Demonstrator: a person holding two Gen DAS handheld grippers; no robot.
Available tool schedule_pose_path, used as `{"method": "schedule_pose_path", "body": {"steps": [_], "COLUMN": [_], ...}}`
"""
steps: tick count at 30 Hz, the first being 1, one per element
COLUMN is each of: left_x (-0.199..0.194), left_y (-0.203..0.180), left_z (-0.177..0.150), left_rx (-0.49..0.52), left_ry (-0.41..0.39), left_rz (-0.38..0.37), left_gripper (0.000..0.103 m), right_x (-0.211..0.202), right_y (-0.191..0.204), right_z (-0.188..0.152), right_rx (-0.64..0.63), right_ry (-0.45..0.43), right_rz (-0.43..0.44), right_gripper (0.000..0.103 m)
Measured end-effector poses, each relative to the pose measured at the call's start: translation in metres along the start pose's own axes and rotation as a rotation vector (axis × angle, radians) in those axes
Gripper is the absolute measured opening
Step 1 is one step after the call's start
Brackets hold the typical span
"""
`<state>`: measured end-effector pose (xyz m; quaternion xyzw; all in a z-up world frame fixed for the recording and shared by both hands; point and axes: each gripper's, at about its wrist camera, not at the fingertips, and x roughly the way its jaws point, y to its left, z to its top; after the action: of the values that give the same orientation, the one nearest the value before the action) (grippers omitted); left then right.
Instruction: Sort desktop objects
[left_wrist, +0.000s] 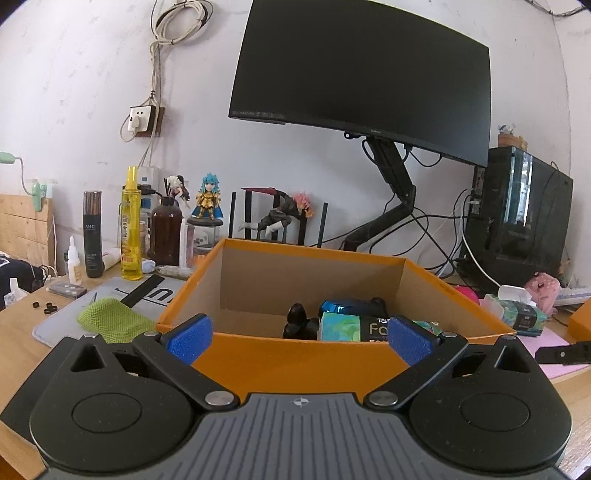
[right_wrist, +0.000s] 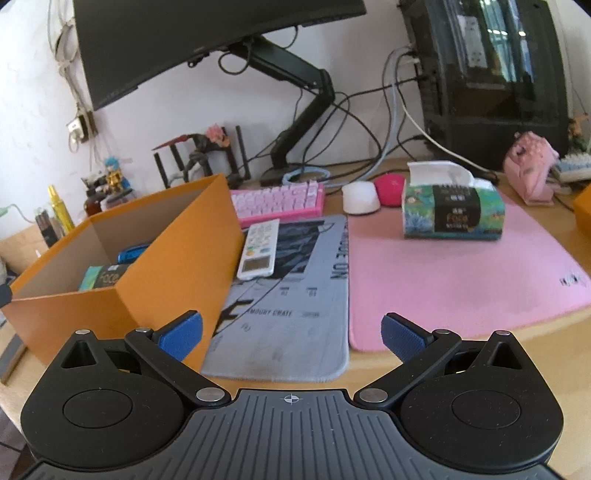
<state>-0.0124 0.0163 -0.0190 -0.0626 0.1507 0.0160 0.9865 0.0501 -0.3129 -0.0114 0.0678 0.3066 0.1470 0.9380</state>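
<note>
An orange cardboard box (left_wrist: 295, 360) stands on the desk; it also shows in the right wrist view (right_wrist: 177, 251). Inside lie a green tissue pack (left_wrist: 341, 326), a shiny blue object (left_wrist: 336, 306) and a black object (left_wrist: 299, 321). My left gripper (left_wrist: 299, 338) is open and empty, just in front of the box's near wall. My right gripper (right_wrist: 291, 334) is open and empty, above the grey mat's front edge. On the desk lie a white remote (right_wrist: 258, 249), a pink keyboard (right_wrist: 280, 201), a white mouse (right_wrist: 360, 198), a red ball (right_wrist: 389, 189) and a tissue box (right_wrist: 452, 212).
A grey mat (right_wrist: 295, 295) and a pink mat (right_wrist: 454, 280) cover the desk. Bottles (left_wrist: 131, 229) and figurines (left_wrist: 208, 197) stand at the back left. A green cloth (left_wrist: 114, 319) lies left of the box. A monitor (left_wrist: 362, 74) on an arm and a PC case (left_wrist: 517, 214) stand behind.
</note>
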Motion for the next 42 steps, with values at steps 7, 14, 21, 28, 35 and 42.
{"method": "schedule_pose_path", "body": {"steps": [7, 14, 21, 28, 35, 42], "left_x": [0.004, 0.003, 0.005, 0.013, 0.016, 0.020], "left_y": [0.002, 0.002, -0.004, -0.017, -0.028, -0.048], "left_z": [0.002, 0.004, 0.006, 0.006, 0.008, 0.005], "left_rx": [-0.001, -0.025, -0.036, -0.037, -0.034, 0.035], "left_ry": [0.005, 0.003, 0.000, 0.007, 0.002, -0.013], "left_rz": [0.020, 0.017, 0.007, -0.033, -0.070, -0.005], "left_gripper": [0.103, 0.103, 0.103, 0.103, 0.103, 0.103], "right_x": [0.020, 0.031, 0.026, 0.029, 0.040, 0.057], "right_y": [0.004, -0.009, -0.046, -0.084, -0.108, -0.124], "right_z": [0.015, 0.035, 0.058, 0.085, 0.114, 0.139], "right_rx": [-0.135, -0.141, -0.089, -0.118, -0.260, -0.415], "right_ry": [-0.026, -0.051, -0.116, -0.121, -0.070, 0.026], "right_rz": [0.049, 0.033, -0.067, -0.136, -0.135, -0.062], "right_gripper": [0.103, 0.103, 0.103, 0.103, 0.103, 0.103]}}
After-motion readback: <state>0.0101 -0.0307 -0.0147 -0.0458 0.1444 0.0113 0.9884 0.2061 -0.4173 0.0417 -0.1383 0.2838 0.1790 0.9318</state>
